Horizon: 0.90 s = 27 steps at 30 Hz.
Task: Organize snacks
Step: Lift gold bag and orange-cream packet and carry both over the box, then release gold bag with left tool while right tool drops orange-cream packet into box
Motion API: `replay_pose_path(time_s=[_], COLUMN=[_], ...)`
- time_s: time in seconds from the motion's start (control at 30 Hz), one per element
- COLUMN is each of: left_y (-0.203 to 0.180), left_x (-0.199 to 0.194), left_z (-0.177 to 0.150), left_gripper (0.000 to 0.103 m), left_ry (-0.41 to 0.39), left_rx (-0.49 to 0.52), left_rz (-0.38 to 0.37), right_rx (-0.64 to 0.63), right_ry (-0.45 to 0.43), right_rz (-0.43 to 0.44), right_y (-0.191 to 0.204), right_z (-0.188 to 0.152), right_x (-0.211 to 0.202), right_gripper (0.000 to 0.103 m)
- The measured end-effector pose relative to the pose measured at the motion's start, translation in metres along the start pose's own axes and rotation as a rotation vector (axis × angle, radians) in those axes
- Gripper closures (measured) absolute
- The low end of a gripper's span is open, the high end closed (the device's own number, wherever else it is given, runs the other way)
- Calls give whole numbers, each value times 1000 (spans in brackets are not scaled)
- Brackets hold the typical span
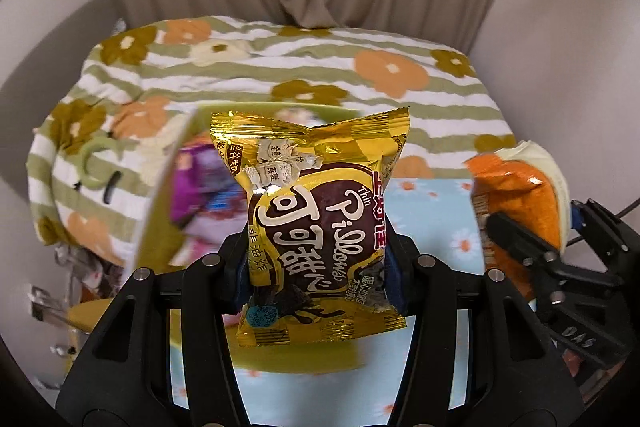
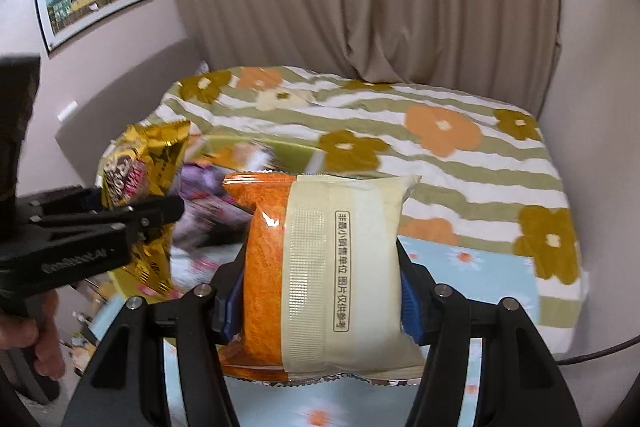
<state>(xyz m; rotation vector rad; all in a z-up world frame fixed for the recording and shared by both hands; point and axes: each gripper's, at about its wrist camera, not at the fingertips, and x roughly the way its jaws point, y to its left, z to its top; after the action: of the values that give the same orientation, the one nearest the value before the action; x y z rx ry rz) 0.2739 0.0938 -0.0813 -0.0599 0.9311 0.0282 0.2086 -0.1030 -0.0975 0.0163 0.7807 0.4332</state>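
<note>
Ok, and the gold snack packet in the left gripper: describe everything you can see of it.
The gold snack packet is shiny crinkled foil, sealed, with a dark brown panel, white lettering and crimped ends. It is held lifted and roughly upright, clamped at its lower sides by the left gripper. Nothing else touches it. A green bin of blurred snacks lies behind.

Green bin (image 1: 160, 227) and purple packets (image 1: 192, 187) inside motion-blurred; gold packet (image 1: 320, 203) hides the bin's middle.
</note>
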Motion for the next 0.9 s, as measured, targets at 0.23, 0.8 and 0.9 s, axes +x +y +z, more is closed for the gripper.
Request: replay_pose_path(time_s=[0.23, 0.8, 0.9], left_y=[88, 155, 158], left_x=[20, 45, 39], left_z=[-11, -47, -56], left_gripper=[55, 0, 0], left_ry=[54, 87, 89], left_rx=[-23, -10, -5], left_rz=[25, -109, -94], right_rx=[31, 142, 128], right_ry=[15, 68, 70], right_rz=[33, -87, -84], right_y=[62, 113, 122], right_z=[8, -21, -18], right_x=[26, 51, 52], right_gripper=[46, 46, 46])
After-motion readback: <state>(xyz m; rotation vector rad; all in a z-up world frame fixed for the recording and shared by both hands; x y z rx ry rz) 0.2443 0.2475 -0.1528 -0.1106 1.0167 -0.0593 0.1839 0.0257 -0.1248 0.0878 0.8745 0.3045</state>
